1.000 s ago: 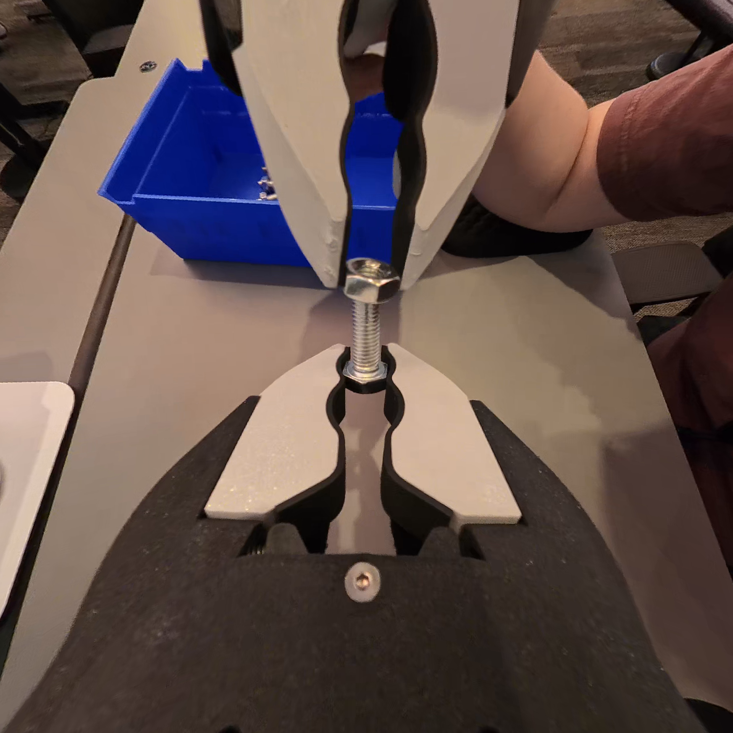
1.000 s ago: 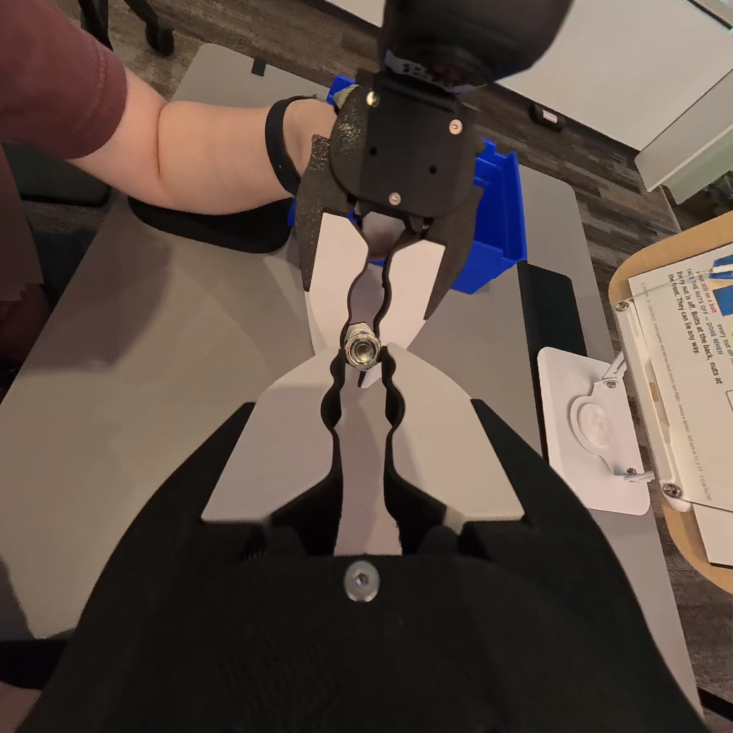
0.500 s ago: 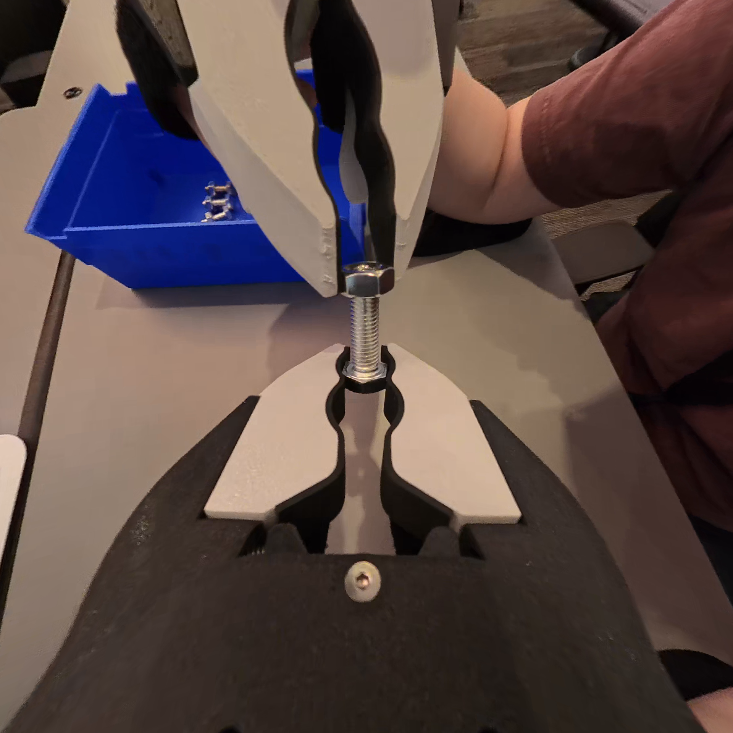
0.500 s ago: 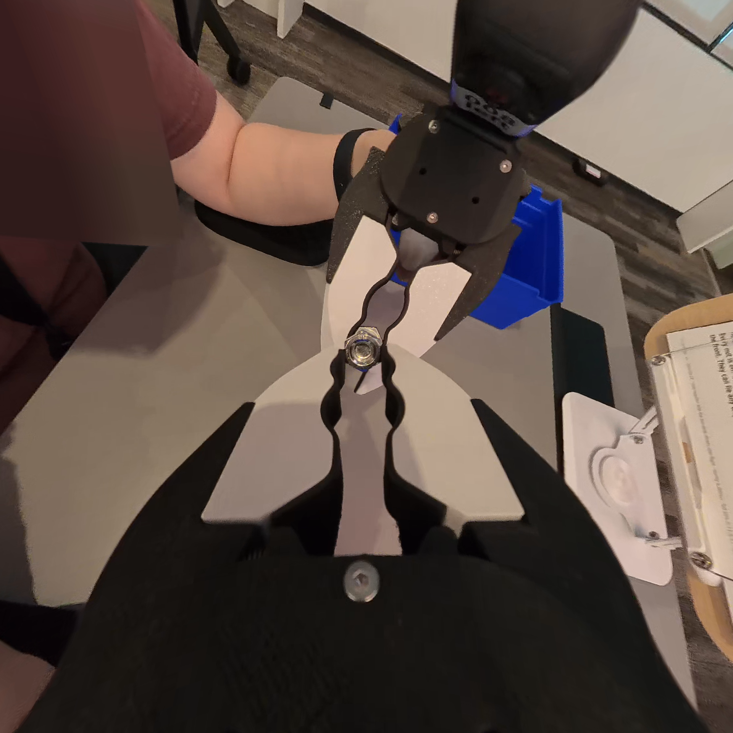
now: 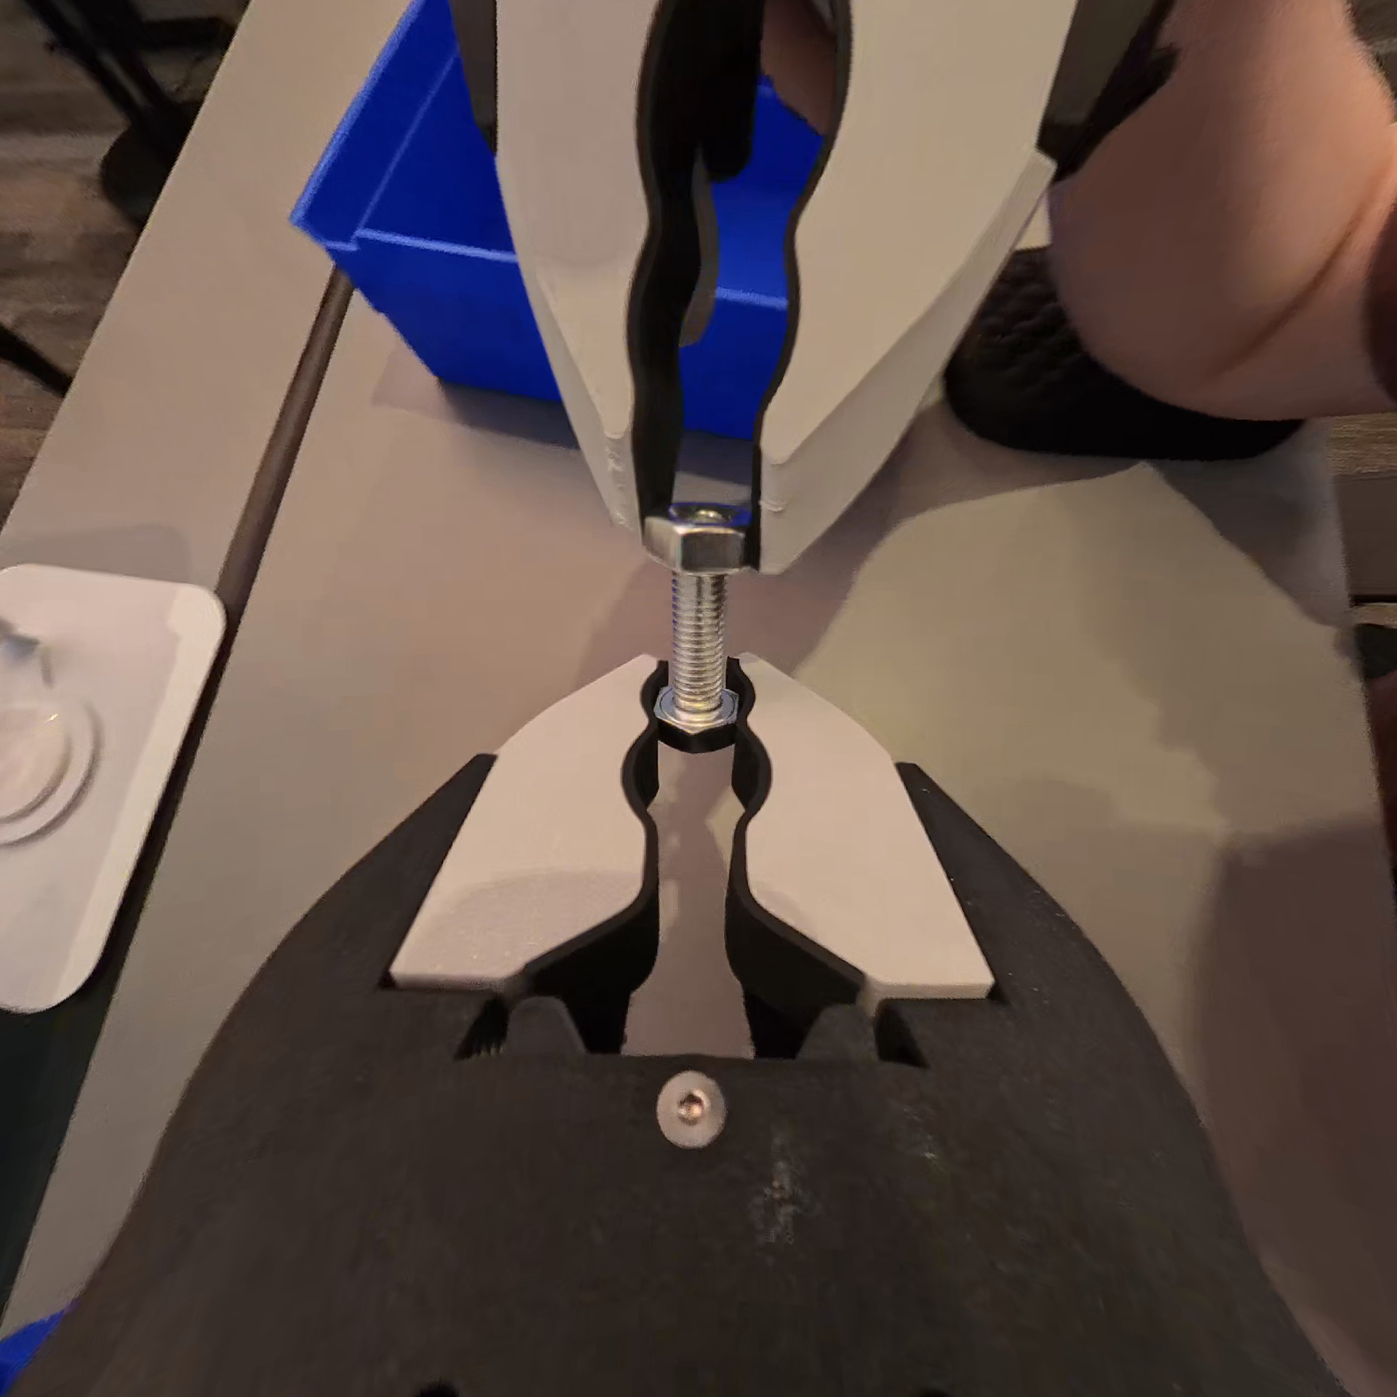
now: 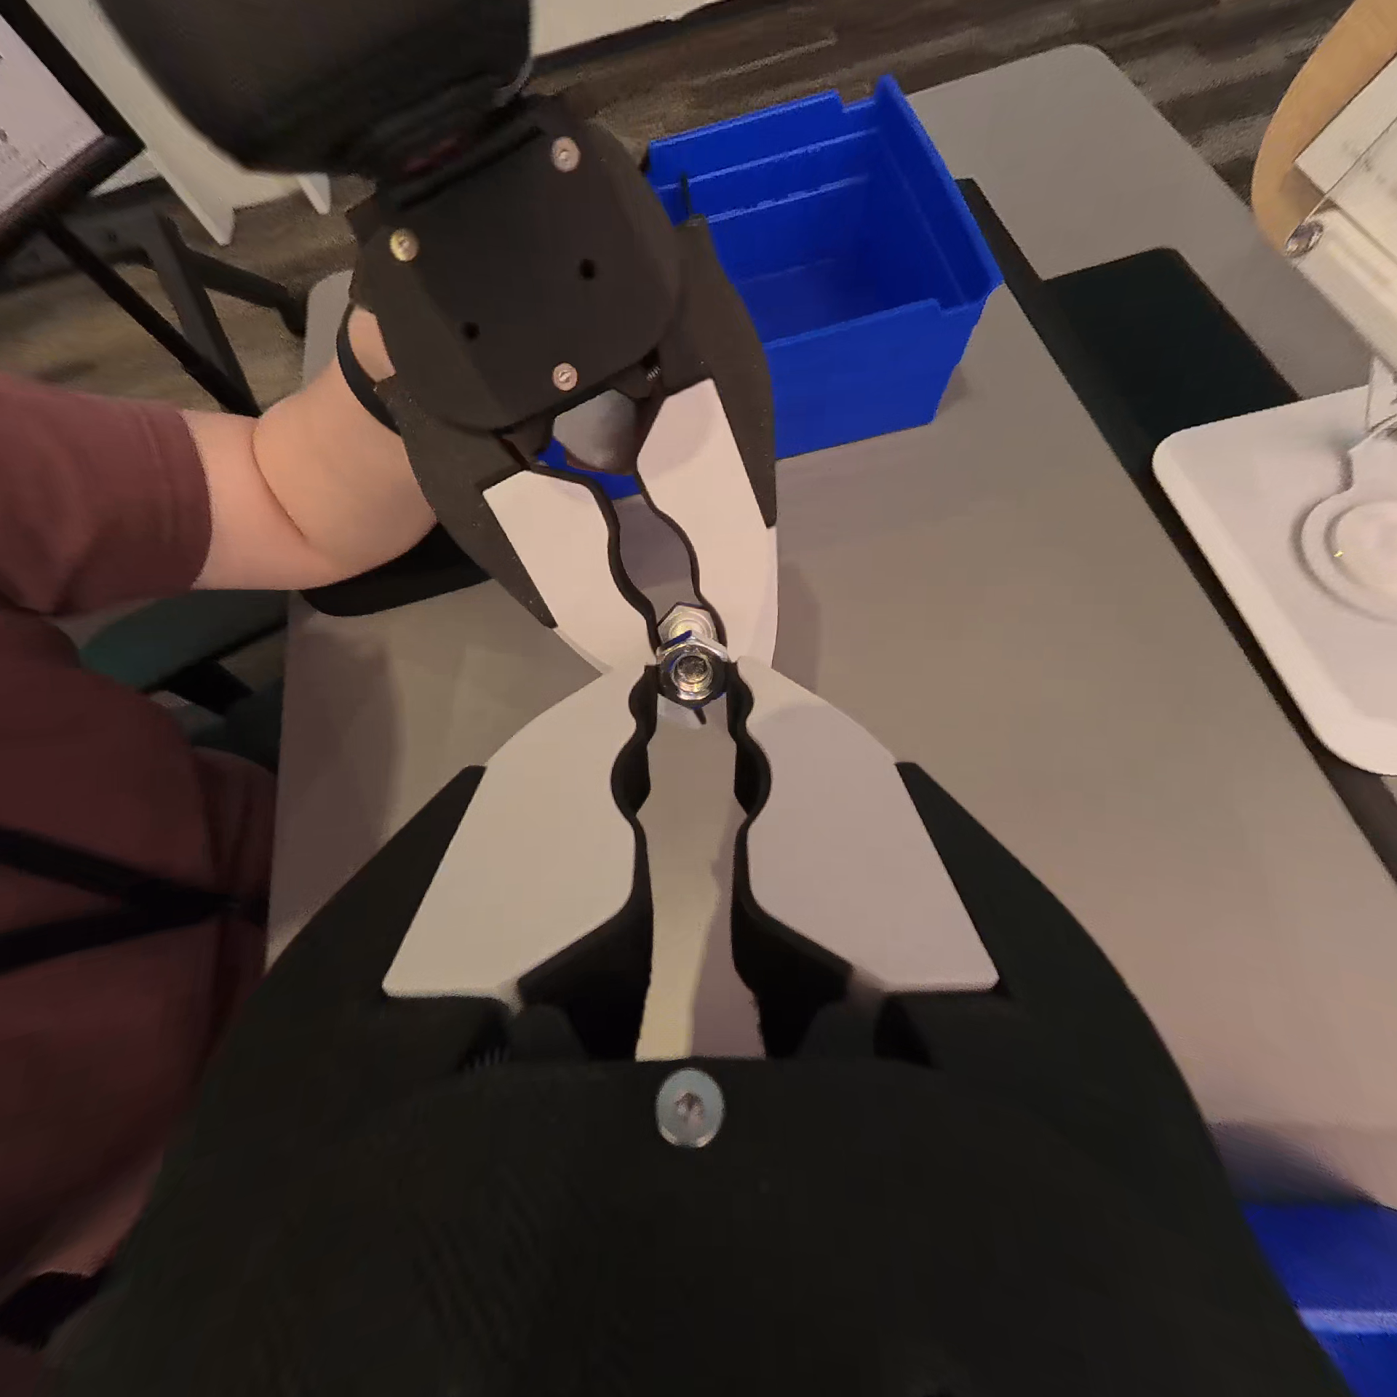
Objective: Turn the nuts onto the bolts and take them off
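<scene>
A silver bolt (image 5: pixel 695 642) is held between my two grippers above the grey table (image 5: pixel 453 605). My left gripper (image 5: pixel 694 699) is shut on the bolt's head end (image 5: pixel 692 714), with the threaded shaft pointing away from it. My right gripper (image 5: pixel 699 529) comes in from the far side and is shut on a hex nut (image 5: pixel 697 546) at the tip of the shaft. In the right wrist view my right gripper (image 6: pixel 688 680) holds the nut (image 6: pixel 688 673) seen end-on. Behind it my left gripper (image 6: pixel 684 631) grips the bolt.
A blue bin (image 5: pixel 453 302) stands at the back of the table and also shows in the right wrist view (image 6: pixel 854 302). A white stand base (image 6: pixel 1285 567) lies at the table's side. A person's arm (image 6: pixel 317 514) reaches in. Another blue object (image 6: pixel 1323 1300) shows at the near right. The left gripper's tips are roughly 5 cm from the right gripper's.
My right gripper has twisted around the bolt's axis with the nut in it, so the scene has rotated in its view. My left gripper still holds the bolt but has shifted.
</scene>
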A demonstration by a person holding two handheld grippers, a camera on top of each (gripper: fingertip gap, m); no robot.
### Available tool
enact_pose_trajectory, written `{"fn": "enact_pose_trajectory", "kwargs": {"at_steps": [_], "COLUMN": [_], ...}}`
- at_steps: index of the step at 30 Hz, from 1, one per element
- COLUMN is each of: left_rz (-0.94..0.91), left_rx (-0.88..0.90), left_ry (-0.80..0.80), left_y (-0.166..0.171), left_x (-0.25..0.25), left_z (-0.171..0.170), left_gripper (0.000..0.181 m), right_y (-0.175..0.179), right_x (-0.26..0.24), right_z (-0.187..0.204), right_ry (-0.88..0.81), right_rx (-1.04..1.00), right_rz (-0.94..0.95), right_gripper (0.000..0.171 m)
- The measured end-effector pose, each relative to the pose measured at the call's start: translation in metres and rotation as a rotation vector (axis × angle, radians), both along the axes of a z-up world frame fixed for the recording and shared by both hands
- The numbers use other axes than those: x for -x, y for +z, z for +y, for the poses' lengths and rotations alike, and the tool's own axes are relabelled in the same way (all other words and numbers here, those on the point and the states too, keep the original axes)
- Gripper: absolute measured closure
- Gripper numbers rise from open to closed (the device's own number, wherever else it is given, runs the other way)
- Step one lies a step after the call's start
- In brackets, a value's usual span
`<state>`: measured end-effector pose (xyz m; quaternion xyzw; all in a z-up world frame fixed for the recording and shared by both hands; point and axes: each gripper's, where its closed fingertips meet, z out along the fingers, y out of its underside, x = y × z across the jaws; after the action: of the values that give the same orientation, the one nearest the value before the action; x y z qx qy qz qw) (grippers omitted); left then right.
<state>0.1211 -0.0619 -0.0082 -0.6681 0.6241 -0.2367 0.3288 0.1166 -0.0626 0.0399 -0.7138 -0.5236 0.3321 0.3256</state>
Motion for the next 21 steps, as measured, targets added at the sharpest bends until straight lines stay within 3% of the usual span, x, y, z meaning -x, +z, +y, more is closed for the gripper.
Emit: {"fn": "enact_pose_trajectory", "kwargs": {"at_steps": [7,13,18,21], "left_rz": [0.034,-0.033,-0.154,-0.301], "left_rx": [-0.049,-0.041,-0.046,-0.052], "left_ry": [0.020,0.014,0.005,-0.034], "left_y": [-0.002,0.009,0.030,0.053], "left_x": [0.003,0.000,-0.003,-0.007], "left_z": [0.004,0.002,0.001,-0.005], "left_gripper": [0.167,0.167,0.167,0.167], "right_y": [-0.002,0.014,0.044,0.067], "right_x": [0.000,0.004,0.003,0.003], "right_z": [0.001,0.000,-0.006,-0.012], "right_ry": [-0.002,0.023,0.075,0.136], "right_rx": [0.071,0.004,-0.176,-0.365], "right_rz": [0.030,0.101,0.214,0.327], "right_gripper": [0.153,0.152,0.129,0.125]}}
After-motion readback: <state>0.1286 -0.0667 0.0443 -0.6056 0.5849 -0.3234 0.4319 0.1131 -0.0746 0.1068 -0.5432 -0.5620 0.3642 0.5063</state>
